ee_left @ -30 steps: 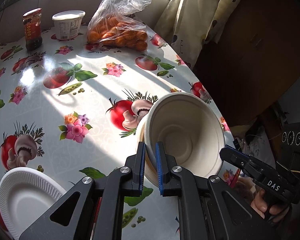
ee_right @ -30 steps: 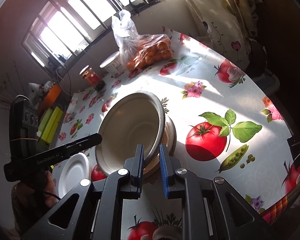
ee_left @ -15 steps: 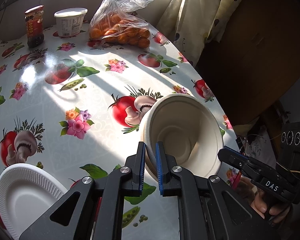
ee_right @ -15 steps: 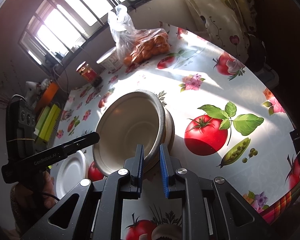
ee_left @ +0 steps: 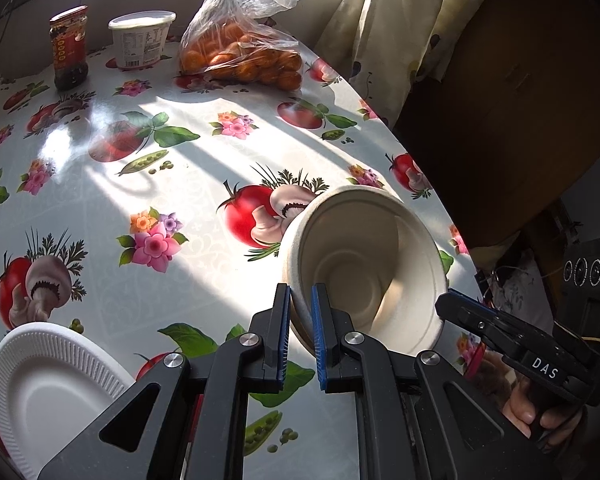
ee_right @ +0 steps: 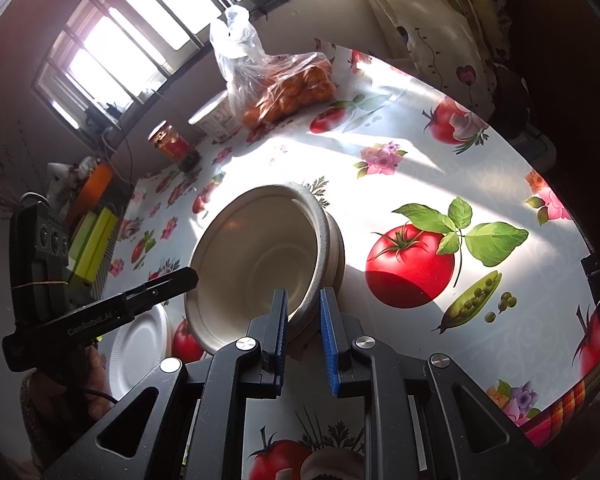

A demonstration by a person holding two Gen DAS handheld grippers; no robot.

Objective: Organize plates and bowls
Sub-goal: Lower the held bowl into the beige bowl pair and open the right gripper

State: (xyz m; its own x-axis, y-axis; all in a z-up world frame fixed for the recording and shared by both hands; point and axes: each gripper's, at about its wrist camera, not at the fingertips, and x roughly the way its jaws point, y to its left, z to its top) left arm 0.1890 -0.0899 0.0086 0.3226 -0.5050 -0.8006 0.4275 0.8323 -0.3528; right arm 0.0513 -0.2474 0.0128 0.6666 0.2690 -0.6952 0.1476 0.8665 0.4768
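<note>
Beige paper bowls (ee_left: 364, 264), tilted, nested over the fruit-print tablecloth (ee_left: 140, 184).
Your left gripper (ee_left: 301, 300) clamps the inner bowl's rim; your right gripper (ee_right: 303, 304) pinches the stack's rims.

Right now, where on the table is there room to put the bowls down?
The sunlit middle, between the white plate and bag of oranges, is bare. The back edge by the jar and tub is crowded.

Sunlit barred window (ee_right: 148, 32) (curtain (ee_right: 452, 40) beside) behind patterned table (ee_left: 100, 208).
</note>
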